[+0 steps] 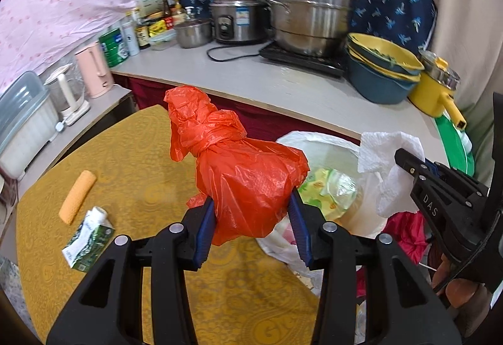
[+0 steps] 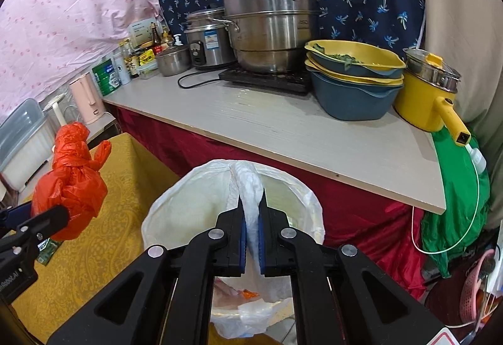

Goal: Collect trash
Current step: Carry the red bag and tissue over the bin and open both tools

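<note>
Disposal step in hand. Left tool [image 1: 251,228] pinches the knotted orange bag [image 1: 245,181] above the yellow surface [image 1: 132,162]; right tool [image 2: 251,228] pinches white paper [image 2: 248,197] over the lined bin [image 2: 195,187]. Next move likely calls for spreading the right tool. Beyond, carton [image 1: 88,242] and sponge [image 1: 78,197] remain uncollected.

Both views are evenly and softly lit; only faint shadows are cast. Mild glare is seen on the steel steamer pot [image 1: 309,3] ahead of the tools. Straight edges such as the counter [image 2: 283,125] are bowed by fisheye distortion, corners are vignetted black, and focus is kept sharp throughout.
</note>
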### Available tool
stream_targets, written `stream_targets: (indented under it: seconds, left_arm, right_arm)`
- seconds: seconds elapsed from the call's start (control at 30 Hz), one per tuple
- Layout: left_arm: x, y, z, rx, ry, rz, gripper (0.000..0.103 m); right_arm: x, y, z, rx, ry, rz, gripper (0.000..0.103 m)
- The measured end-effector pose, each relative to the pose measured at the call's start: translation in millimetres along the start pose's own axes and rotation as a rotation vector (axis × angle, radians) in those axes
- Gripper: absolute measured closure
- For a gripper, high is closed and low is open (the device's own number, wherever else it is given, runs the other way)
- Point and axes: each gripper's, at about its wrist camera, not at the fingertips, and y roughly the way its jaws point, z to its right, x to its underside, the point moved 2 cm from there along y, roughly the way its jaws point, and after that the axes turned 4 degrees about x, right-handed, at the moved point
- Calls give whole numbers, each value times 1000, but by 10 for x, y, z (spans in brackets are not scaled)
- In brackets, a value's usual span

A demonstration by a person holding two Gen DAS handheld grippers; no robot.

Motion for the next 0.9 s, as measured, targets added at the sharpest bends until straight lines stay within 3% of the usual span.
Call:
stream_targets:
  seconds: [0.33,0.9]
  left_arm:
    - [82,412,296,27,39,-80,62]
    - [185,837,363,61,61,-150,61]
  right_arm:
    - [88,195,131,5,23,-30,98]
    - [108,375,233,23,29,-49,98]
